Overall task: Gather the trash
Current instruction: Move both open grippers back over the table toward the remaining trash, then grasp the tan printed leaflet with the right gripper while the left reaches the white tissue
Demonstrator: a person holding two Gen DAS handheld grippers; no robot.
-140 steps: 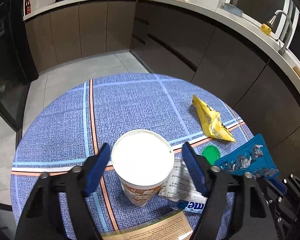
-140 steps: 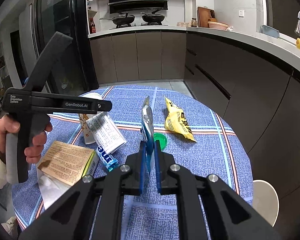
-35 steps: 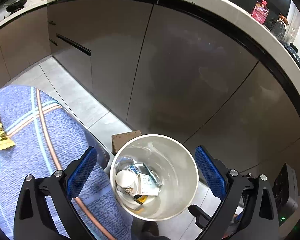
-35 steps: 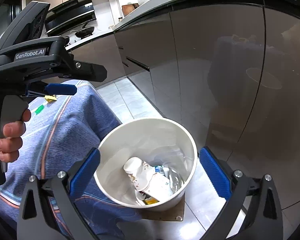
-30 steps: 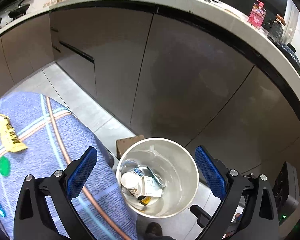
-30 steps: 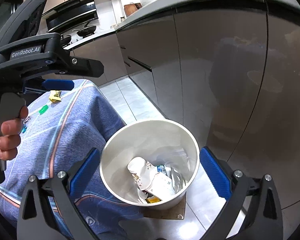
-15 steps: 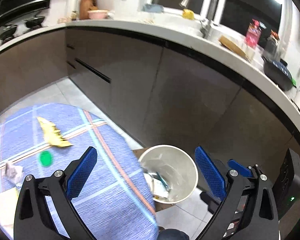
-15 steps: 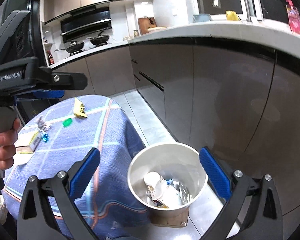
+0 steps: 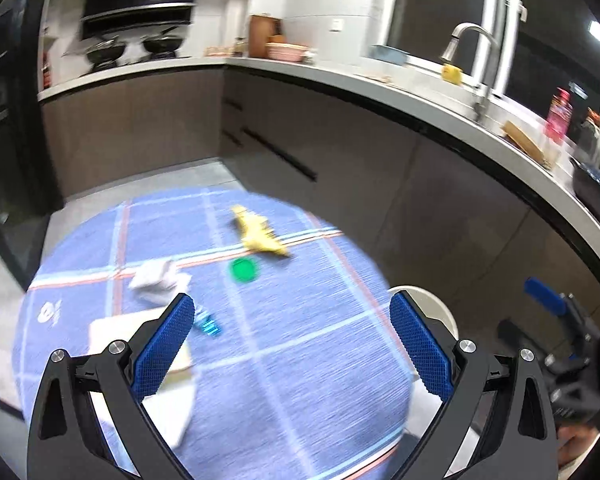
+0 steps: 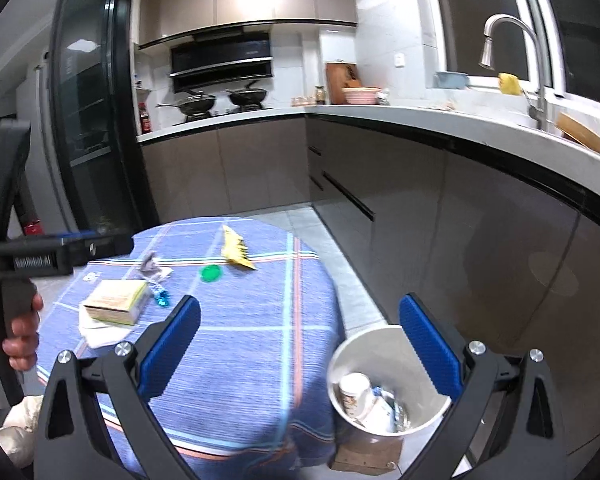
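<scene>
In the left wrist view, blurred by motion, the left tool [image 9: 292, 344] is seen spread wide and empty above the tabletop [image 9: 300, 360]. A yellow wrapper [image 9: 258, 236] and a green lid [image 9: 244, 270] are made out; the white bin [image 9: 432, 304] is mostly hidden behind the tabletop edge.

In the right wrist view, the right tool [image 10: 300, 344] is likewise released. A paper cup [image 10: 354, 394] lies in the bin [image 10: 352, 348], its other contents hard to identify. A box [image 10: 116, 300] is seen on the tabletop.

Motion blur smears the table [image 9: 300, 360] litter (perhaps wrappers); bin [image 9: 440, 312] half-hidden.
</scene>
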